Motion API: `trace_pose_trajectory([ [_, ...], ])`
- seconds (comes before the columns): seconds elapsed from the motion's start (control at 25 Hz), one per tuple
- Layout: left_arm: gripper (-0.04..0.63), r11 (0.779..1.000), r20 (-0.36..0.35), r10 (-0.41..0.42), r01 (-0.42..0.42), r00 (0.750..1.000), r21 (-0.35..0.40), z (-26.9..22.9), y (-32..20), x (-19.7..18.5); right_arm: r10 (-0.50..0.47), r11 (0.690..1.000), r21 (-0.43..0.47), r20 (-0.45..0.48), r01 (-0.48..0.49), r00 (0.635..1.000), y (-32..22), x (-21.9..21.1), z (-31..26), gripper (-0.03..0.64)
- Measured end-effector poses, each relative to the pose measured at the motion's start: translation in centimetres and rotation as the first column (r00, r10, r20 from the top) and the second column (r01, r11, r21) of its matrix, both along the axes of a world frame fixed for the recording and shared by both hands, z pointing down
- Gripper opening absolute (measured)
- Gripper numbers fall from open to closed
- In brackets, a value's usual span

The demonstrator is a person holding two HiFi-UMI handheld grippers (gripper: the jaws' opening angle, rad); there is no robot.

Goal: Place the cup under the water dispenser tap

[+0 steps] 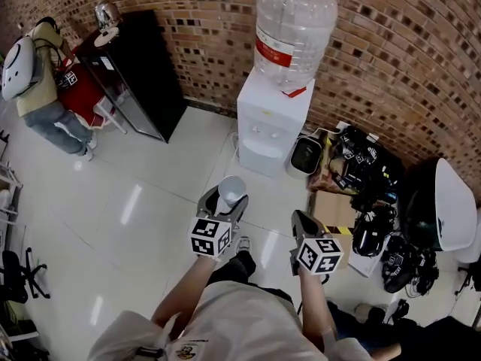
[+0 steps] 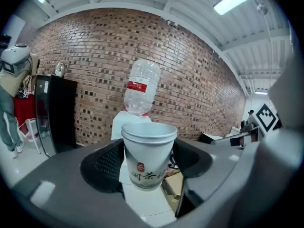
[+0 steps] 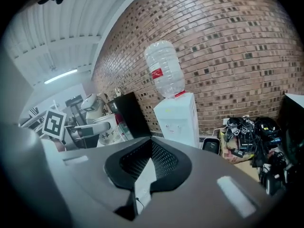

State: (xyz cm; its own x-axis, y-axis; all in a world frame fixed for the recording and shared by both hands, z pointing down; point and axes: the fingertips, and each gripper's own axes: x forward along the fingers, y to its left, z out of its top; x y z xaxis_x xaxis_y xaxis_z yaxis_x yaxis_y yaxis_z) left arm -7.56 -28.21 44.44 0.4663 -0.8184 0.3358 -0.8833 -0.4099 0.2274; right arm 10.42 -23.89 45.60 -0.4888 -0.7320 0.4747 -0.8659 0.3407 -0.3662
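Note:
A white paper cup (image 1: 231, 190) with red and green print stands upright between the jaws of my left gripper (image 1: 223, 204), which is shut on it. In the left gripper view the cup (image 2: 148, 156) fills the middle between the black pads (image 2: 102, 164). The white water dispenser (image 1: 272, 122) with its clear bottle (image 1: 294, 28) stands ahead against the brick wall, a stretch of floor away; its taps (image 1: 259, 134) face me. My right gripper (image 1: 303, 224) hangs beside the left one, shut and empty. The right gripper view shows the dispenser (image 3: 178, 115) ahead.
A black cabinet (image 1: 135, 74) stands left of the dispenser, with a person (image 1: 41, 89) beside it. Right of the dispenser lie a black bin (image 1: 306, 155), a cardboard box (image 1: 334, 209) and a heap of cables and bags (image 1: 368, 179). White tiled floor (image 1: 150, 201) lies between.

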Motion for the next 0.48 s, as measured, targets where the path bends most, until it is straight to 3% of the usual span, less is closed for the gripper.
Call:
trace_pose_trajectory([
  [0.48,0.328,0.999,0.037,-0.035,0.034,0.999,0.018,6.2,-11.2,0.8,0.011,1.0,0.027,-0.022,-0.01,1.0,-10.1,2.4,2.6,0.0],
])
